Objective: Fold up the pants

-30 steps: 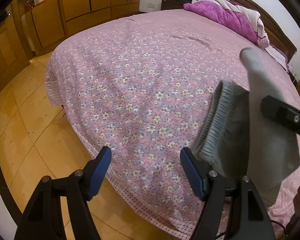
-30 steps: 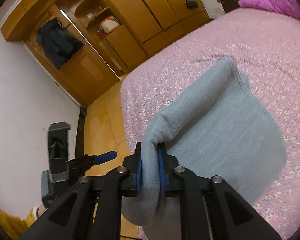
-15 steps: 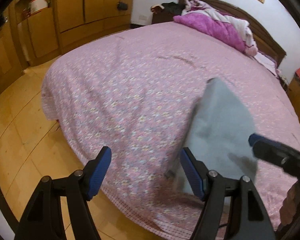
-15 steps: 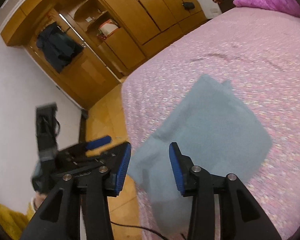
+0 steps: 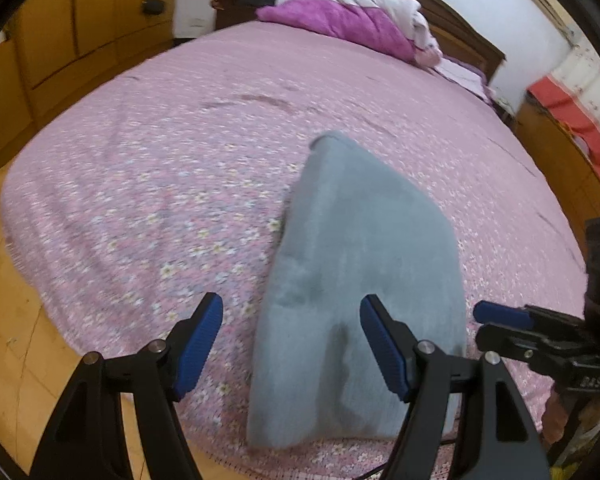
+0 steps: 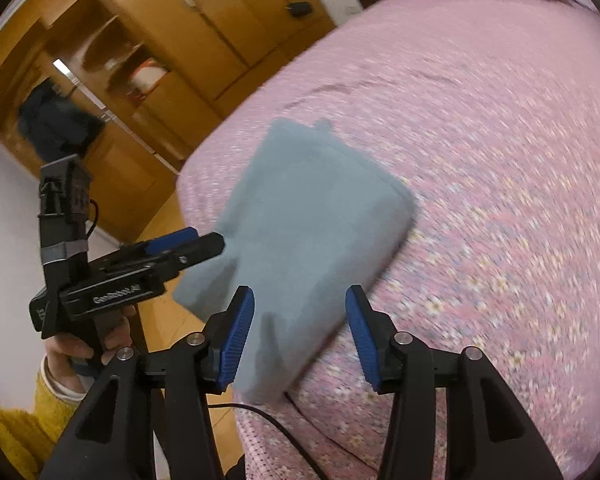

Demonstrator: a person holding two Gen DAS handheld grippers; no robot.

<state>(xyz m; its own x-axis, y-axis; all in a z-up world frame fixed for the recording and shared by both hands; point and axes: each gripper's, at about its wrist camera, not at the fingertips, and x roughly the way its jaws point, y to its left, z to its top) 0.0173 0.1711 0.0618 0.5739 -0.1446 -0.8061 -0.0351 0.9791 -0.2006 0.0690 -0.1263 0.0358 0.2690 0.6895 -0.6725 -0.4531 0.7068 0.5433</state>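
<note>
- Here, one pair of grey fleecy pants (image 5: 360,280), folded into a soft tapered slab, lies at the near edge of the pink floral bedspread (image 5: 160,160).
- Left gripper (image 5: 291,350) gapes wide, holding nothing.
- Right gripper (image 6: 300,338) is opening, its ribbed blue pads (image 6: 238,338) clear of the cloth.
- Lettering on the left gripper's body is too blurred to read.

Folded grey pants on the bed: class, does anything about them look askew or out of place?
Yes. The folded grey pants lie skewed to the bed's near edge, their lower end about reaching it.
</note>
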